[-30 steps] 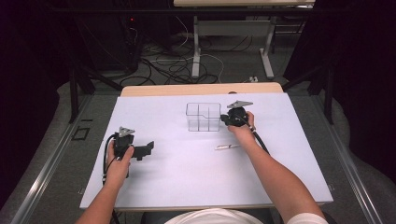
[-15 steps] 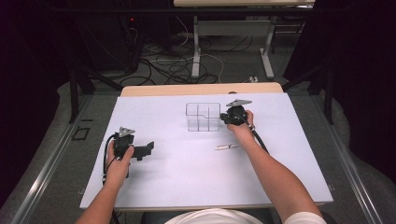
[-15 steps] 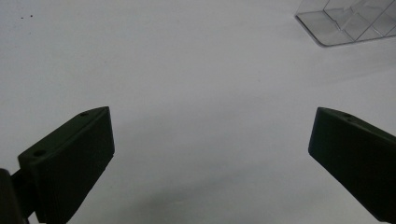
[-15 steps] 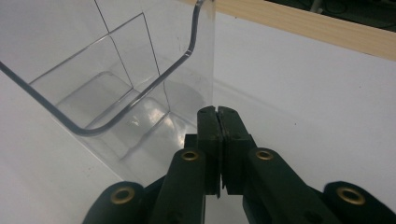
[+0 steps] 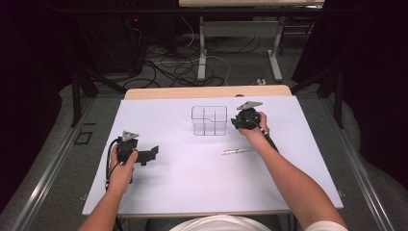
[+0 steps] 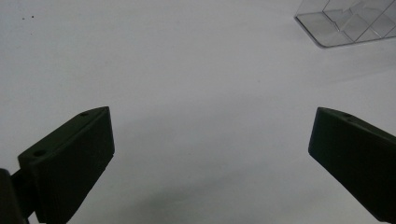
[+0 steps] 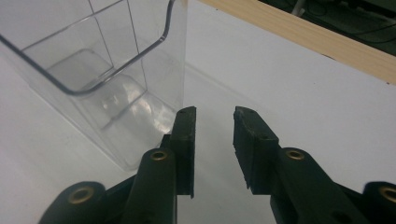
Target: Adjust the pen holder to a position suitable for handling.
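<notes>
A clear plastic box (image 5: 209, 120) with several compartments stands on the white table top (image 5: 192, 183), toward the far middle. My right gripper (image 5: 234, 122) is at the box's right side. In the right gripper view its jaws (image 7: 214, 111) have just been opening and stand a little apart with nothing between them, the left one beside the box's corner (image 7: 93, 70). My left gripper (image 5: 153, 152) rests at the near left, jaws wide open (image 6: 212, 112) over bare table, with the box (image 6: 350, 23) farther off. A thin pen (image 5: 238, 151) lies near the right forearm.
The table's wooden far edge (image 5: 207, 91) runs just behind the box. Beyond it are cables (image 5: 178, 67) on the floor and the legs of another table (image 5: 202, 48). Dark floor borders the table on both sides.
</notes>
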Demonstrator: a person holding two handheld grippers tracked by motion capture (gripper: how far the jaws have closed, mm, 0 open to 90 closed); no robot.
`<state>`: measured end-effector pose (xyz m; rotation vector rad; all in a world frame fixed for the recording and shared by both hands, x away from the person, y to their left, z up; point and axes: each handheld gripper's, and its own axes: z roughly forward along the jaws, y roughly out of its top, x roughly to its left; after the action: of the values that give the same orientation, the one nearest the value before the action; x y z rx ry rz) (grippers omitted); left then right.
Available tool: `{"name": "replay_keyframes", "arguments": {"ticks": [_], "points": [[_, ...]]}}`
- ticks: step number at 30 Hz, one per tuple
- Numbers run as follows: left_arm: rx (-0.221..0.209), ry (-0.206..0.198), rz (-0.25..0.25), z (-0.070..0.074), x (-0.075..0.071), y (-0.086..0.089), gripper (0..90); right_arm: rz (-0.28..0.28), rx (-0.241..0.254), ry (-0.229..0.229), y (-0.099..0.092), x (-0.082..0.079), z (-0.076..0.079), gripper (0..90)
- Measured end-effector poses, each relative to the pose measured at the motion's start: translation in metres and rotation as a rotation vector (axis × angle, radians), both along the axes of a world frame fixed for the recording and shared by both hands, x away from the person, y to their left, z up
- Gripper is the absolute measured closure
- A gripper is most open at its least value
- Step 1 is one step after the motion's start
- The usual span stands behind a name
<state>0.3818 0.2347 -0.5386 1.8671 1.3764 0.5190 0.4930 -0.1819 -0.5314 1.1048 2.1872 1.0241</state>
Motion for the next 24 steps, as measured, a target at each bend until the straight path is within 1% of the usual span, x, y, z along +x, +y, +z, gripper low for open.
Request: {"name": "replay_keyframes", "arguments": {"ticks": [1,2,3,4,5,6,8,9,10,11,12,13,15,17,18,19,20,21,22,23,24], "points": [[-0.001,0.001,0.000,0.000,0.000,0.000,0.2,0.004,-0.016,-0.003,-0.001,-0.002,0.001,67.5],[0.000,0.002,0.000,0.000,0.000,0.000,0.2,0.012,-0.020,-0.013,-0.001,-0.002,0.002,65.8],[-0.002,0.002,0.001,0.000,0.000,0.000,0.2,0.012,-0.020,-0.013,-0.001,-0.002,0.002,65.8],[-0.003,0.002,0.001,0.000,0.000,0.000,0.2,0.019,-0.031,-0.011,-0.002,-0.004,0.003,63.5],[-0.004,0.002,0.001,0.000,0.000,0.000,0.2,0.028,-0.037,0.003,-0.003,-0.007,0.004,60.9],[-0.002,0.004,0.002,0.000,0.000,0.000,0.2,0.028,-0.037,0.003,-0.003,-0.007,0.004,60.9],[-0.002,0.005,0.002,0.000,0.000,0.000,0.2,0.044,-0.041,0.018,-0.005,-0.012,0.005,56.1],[-0.006,0.006,0.003,0.000,0.000,0.000,0.2,0.044,-0.041,0.018,-0.005,-0.012,0.005,56.1],[-0.002,0.002,0.000,0.000,0.000,0.000,0.2,0.040,-0.044,0.021,-0.005,-0.013,0.005,54.7],[-0.003,0.004,0.001,0.000,0.000,0.000,0.2,0.050,-0.051,0.031,-0.006,-0.016,0.007,52.8],[-0.003,0.003,0.002,0.000,0.000,0.000,0.2,0.050,-0.051,0.031,-0.006,-0.016,0.007,52.8],[-0.003,0.005,0.002,0.000,0.000,0.000,0.2,0.066,-0.061,0.041,-0.007,-0.019,0.009,52.0],[-0.003,0.005,0.002,0.000,0.000,0.000,0.2,0.090,-0.083,0.034,-0.007,-0.022,0.010,51.8],[-0.001,0.005,0.004,0.000,0.000,0.000,0.2,0.118,-0.090,0.049,-0.007,-0.025,0.013,50.8],[-0.002,0.007,0.005,0.000,0.000,0.000,0.2,0.118,-0.090,0.049,-0.007,-0.025,0.013,50.8],[0.003,0.015,-0.002,0.000,0.000,0.001,0.2,0.119,-0.104,0.052,-0.007,-0.027,0.014,50.3],[0.002,0.010,0.001,0.000,0.000,0.001,0.2,0.144,-0.134,0.056,-0.007,-0.030,0.017,50.2],[0.004,0.019,-0.003,0.000,0.000,0.002,0.2,0.144,-0.134,0.056,-0.007,-0.030,0.017,50.2],[0.000,0.014,-0.001,-0.001,0.000,0.002,0.2,0.175,-0.128,0.039,-0.007,-0.032,0.018,49.2],[-0.009,0.015,0.005,-0.001,0.000,0.002,0.2,0.175,-0.128,0.039,-0.007,-0.032,0.018,49.2],[-0.018,0.014,0.011,-0.002,0.000,0.002,0.2,0.189,-0.136,0.048,-0.008,-0.033,0.019,49.1]]}}
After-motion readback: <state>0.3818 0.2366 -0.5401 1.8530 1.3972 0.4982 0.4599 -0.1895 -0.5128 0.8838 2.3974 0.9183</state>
